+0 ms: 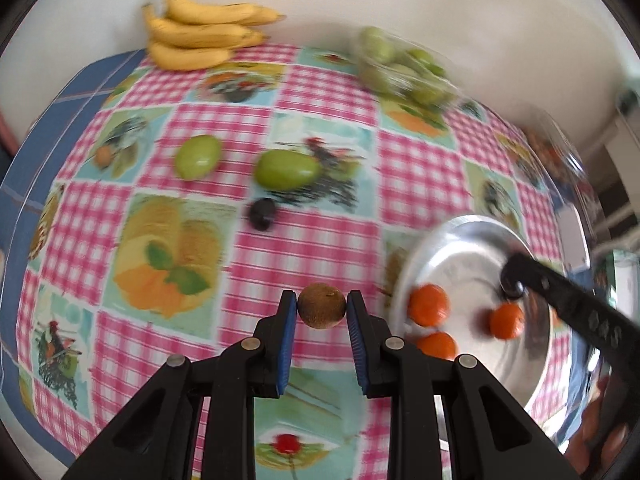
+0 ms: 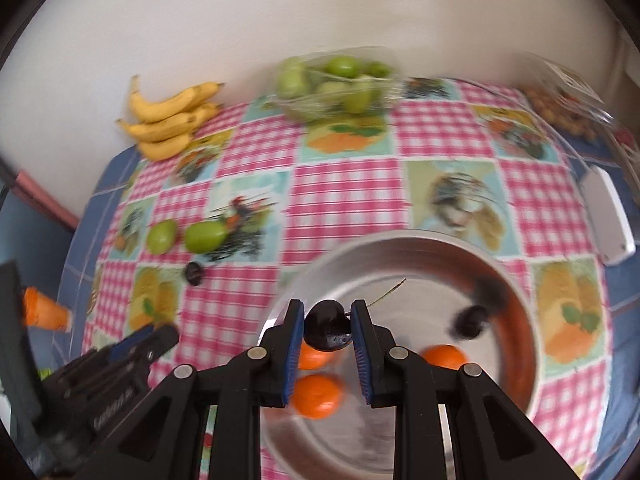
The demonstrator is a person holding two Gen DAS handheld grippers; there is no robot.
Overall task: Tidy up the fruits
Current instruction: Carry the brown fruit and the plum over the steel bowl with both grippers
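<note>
My left gripper (image 1: 322,306) is shut on a small brown round fruit (image 1: 321,305), held above the checkered tablecloth just left of the steel bowl (image 1: 460,236). My right gripper (image 2: 328,326) is shut on a dark cherry (image 2: 328,326) with a stem, held over the steel bowl (image 2: 400,240). The bowl holds three orange fruits (image 2: 316,396) and a dark fruit (image 2: 470,320). On the cloth lie two green fruits (image 1: 286,169), (image 1: 198,157) and a dark cherry (image 1: 262,213). The right gripper's finger (image 1: 560,292) shows over the bowl in the left wrist view.
A bunch of bananas (image 1: 200,28) lies at the back left by the wall. A clear tray of green fruits (image 2: 340,80) stands at the back. A clear container of small fruits (image 2: 568,108) and a white object (image 2: 608,216) are at the right. The left gripper's body (image 2: 100,392) shows at the lower left.
</note>
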